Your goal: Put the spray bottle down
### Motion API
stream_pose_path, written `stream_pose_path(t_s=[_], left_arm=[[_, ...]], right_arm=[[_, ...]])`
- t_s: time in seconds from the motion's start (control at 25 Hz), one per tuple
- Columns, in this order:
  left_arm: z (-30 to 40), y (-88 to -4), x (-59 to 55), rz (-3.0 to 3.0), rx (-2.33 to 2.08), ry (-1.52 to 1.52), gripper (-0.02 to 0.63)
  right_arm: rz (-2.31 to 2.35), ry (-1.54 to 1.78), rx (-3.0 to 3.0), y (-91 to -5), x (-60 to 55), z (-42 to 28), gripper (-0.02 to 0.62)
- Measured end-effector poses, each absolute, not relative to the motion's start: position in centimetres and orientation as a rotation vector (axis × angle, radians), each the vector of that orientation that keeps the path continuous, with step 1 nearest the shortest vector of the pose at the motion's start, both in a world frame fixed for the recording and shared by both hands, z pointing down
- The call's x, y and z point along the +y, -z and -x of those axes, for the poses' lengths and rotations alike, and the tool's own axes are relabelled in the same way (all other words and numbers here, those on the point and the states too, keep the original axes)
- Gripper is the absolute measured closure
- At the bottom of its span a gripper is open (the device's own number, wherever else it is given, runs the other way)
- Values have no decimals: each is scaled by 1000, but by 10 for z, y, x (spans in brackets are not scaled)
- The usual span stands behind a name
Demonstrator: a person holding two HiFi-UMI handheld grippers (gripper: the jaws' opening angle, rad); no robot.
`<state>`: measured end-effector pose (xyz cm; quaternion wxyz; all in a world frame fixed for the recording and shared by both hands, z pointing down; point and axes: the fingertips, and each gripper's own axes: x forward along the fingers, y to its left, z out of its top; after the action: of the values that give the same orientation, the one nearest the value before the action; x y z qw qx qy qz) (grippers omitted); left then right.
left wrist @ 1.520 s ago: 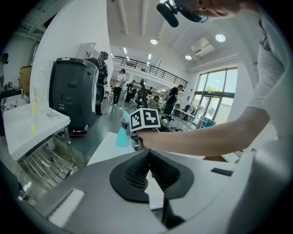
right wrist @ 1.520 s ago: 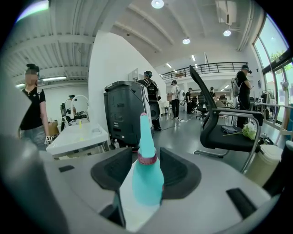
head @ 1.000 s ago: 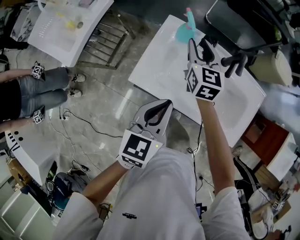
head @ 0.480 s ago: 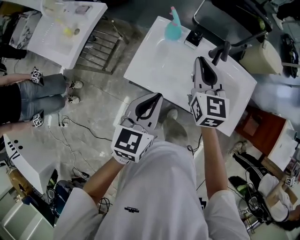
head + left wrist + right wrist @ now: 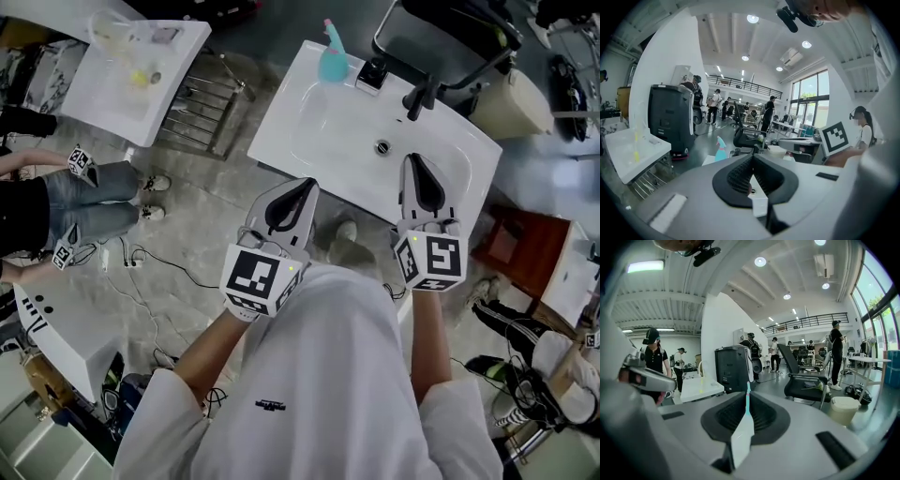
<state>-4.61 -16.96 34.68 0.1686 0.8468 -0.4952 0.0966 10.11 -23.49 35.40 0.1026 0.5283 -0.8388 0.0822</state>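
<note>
Head view: spray bottle (image 5: pixel 330 58) upright on sink (image 5: pixel 314 141) far corner, standing free. Gripper views add: left gripper (image 5: pixel 752 158), right gripper (image 5: pixel 747 395) jaws together, empty.

Glossy white basin (image 5: pixel 309 141), smooth teal plastic spray bottle (image 5: pixel 333 60), matt black tap (image 5: pixel 418 94), polished grey floor (image 5: pixel 216 206) gleaming, dull metal rack (image 5: pixel 202 105).

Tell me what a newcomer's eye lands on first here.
The two grippers with their marker cubes fill the head view's foreground: the left gripper and right gripper, both shut and empty. Beyond them, a teal spray bottle stands upright on the far rim of a white sink.
</note>
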Motion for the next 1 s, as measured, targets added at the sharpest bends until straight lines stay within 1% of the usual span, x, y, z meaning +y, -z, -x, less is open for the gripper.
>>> stream_pose_path(t_s=[0.6, 1.0], left_arm=[[42, -327, -161, -2435, -1451, -257, 603], [38, -328, -158, -2447, -1445, -260, 603]], right_arm=[[-1606, -277, -2450, -346, -168, -145, 574], [-1605, -280, -2459, -349, -149, -142, 574]])
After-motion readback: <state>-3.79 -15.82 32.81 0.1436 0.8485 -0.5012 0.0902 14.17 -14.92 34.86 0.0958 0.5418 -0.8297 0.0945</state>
